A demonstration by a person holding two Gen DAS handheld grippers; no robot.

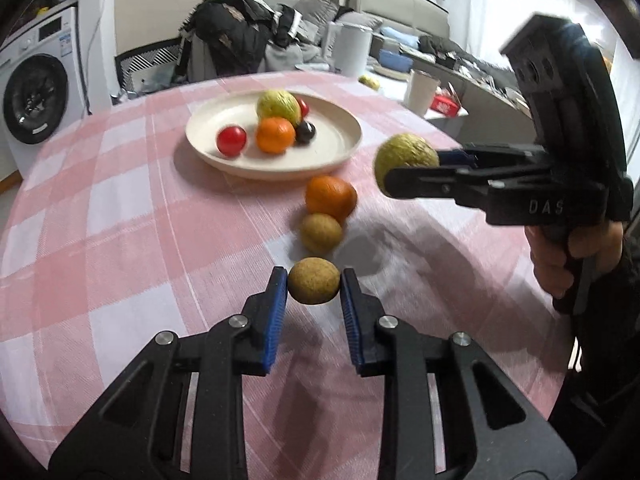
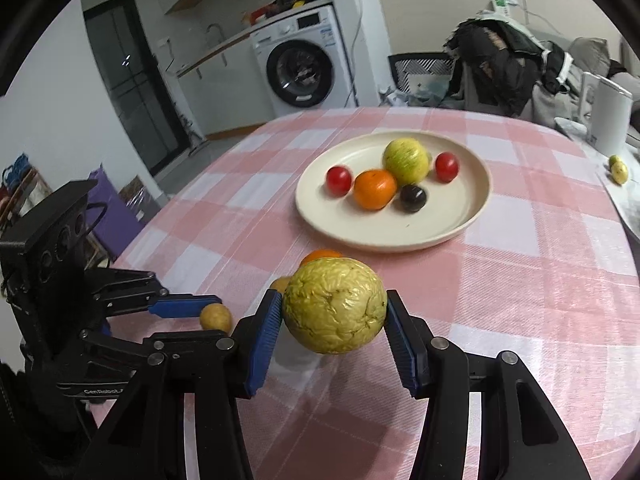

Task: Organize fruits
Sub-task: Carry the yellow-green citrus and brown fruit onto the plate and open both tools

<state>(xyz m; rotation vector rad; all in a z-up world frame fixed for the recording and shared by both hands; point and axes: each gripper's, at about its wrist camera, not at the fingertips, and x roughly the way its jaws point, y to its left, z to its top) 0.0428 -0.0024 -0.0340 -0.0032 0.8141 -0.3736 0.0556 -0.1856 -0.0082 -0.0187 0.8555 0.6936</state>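
- The round table [image 1: 100, 216] under its pink checked cloth carried a cream plate [image 1: 332, 152], toward the far side from both cameras.
- The plate already held five fruits: a yellow-green one [image 2: 406, 160], an orange [image 2: 374, 188], two small red ones [image 2: 339, 180] [image 2: 447, 166] and a dark plum-like one [image 2: 413, 198]. By my judgement the sorting was past its midpoint.
- The right gripper [image 2: 334, 312] was clenched on a wrinkled yellow-green fruit [image 2: 334, 308], held clear of the cloth and short of the plate.
- The left gripper [image 1: 314, 288] had a small brown fruit [image 1: 314, 286] between its blue pads [image 1: 276, 312], which touched both of its sides, so it appeared gripped. Whether it was lifted off the cloth I could not tell.
- Two pieces lay loose on the cloth between the grippers and the plate: a second orange [image 1: 331, 197] and, touching it, another brown fruit [image 1: 321, 233].
- What seemed left: delivering the two held fruits, then fetching the two loose ones.
- A yellowish fruit [image 2: 619, 171] sat on a separate surface beyond the table; whether it counted is unclear.
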